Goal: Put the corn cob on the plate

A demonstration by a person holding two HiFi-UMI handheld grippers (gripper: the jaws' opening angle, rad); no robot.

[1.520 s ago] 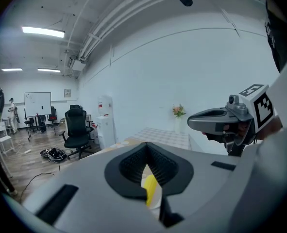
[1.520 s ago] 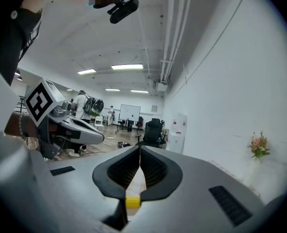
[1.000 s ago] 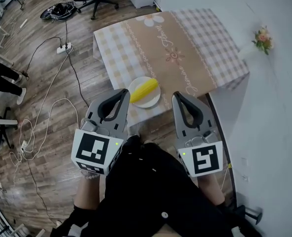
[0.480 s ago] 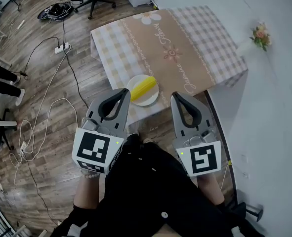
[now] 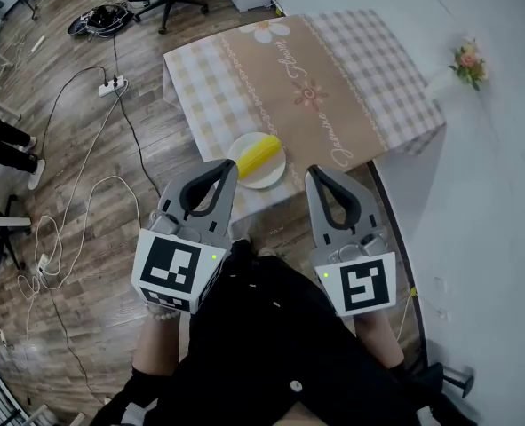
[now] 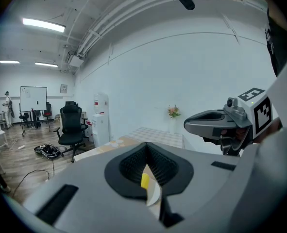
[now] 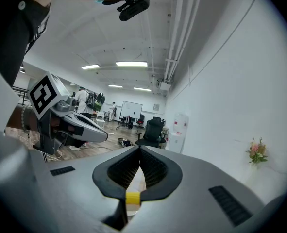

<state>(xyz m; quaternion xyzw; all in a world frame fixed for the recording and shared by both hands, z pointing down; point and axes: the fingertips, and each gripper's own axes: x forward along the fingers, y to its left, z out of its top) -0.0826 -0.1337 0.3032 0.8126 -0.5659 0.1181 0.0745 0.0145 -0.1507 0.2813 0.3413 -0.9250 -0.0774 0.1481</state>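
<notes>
Left tongs [image 5: 226, 169] perhaps nudged; corn cob [image 5: 262, 155] on plate [image 5: 264, 180].

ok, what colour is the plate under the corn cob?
White plate, yellow corn cob lying on it; head view shows it best.

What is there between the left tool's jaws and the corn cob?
Nothing stands between them. In the head view only the rim of the white plate shows between the shut left gripper and the corn cob lying on it.
</notes>
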